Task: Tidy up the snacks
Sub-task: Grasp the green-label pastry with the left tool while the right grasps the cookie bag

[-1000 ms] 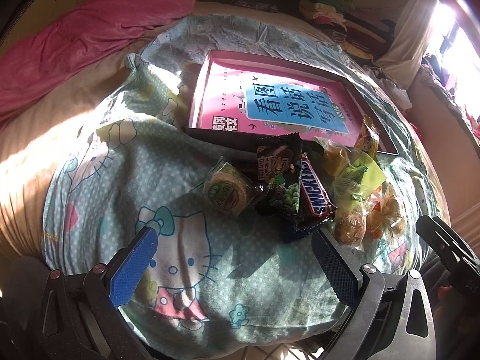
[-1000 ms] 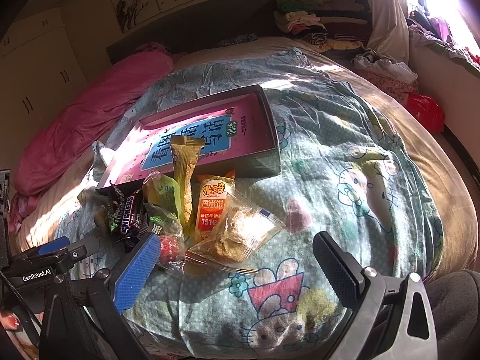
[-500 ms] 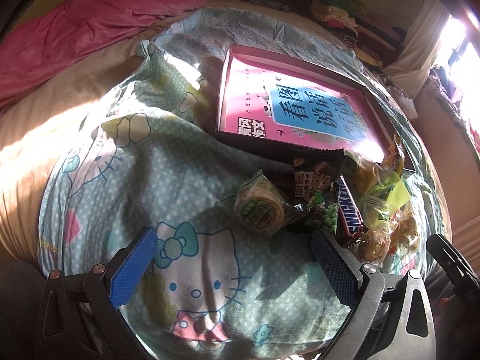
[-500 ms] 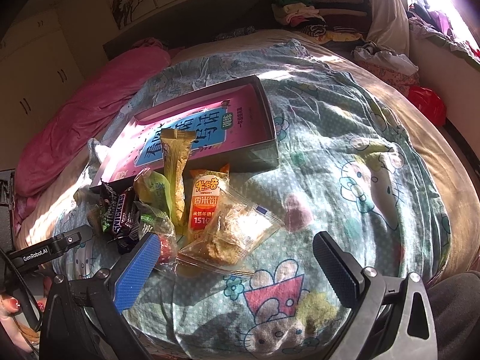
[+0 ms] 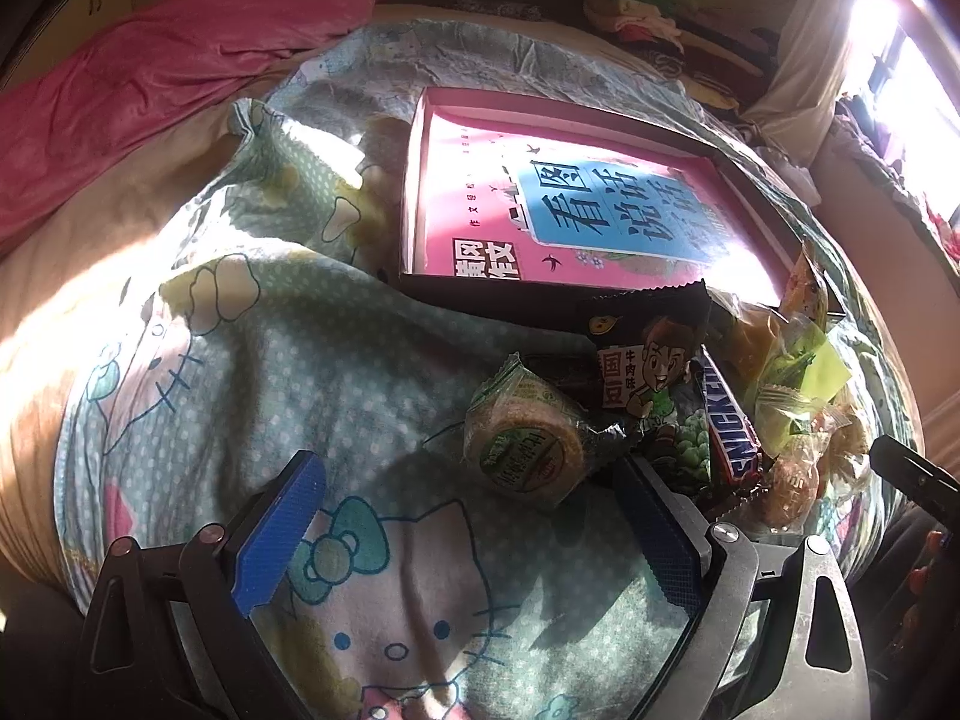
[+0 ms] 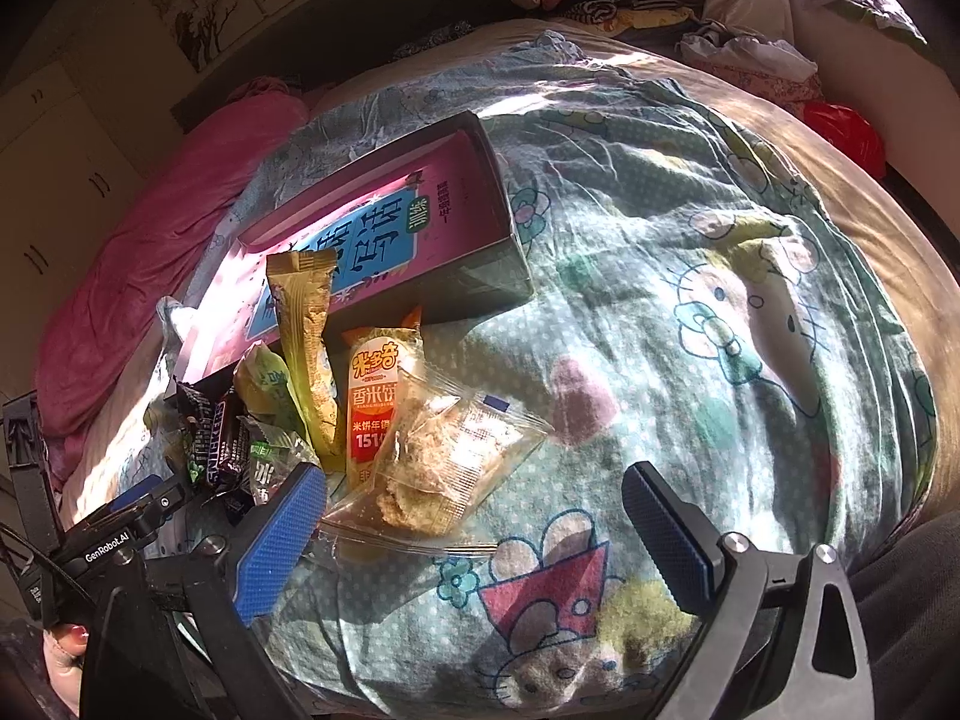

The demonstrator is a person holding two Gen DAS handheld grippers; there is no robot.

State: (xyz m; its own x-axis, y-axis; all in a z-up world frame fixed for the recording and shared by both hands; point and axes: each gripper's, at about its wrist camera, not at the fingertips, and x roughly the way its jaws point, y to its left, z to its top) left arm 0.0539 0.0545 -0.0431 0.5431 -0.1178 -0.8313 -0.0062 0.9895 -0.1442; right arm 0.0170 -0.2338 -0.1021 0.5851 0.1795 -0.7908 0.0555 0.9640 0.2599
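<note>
Left gripper (image 5: 468,531): jaws wide, closing, nothing gripped; round cake (image 5: 525,441) just ahead between tips. Right gripper (image 6: 474,531): jaws wide, empty; clear pack (image 6: 444,462) ahead-left.

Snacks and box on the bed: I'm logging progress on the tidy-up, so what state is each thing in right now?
Box: open, holds no snacks yet.
Round green-labelled cake: sealed, on the blanket, outside the box.
Snickers bar: wrapped, in the pile.
Clear cracker pack: sealed, lying flat.
Left gripper: jaws closing, nothing between them.
Right gripper: open, empty.
</note>
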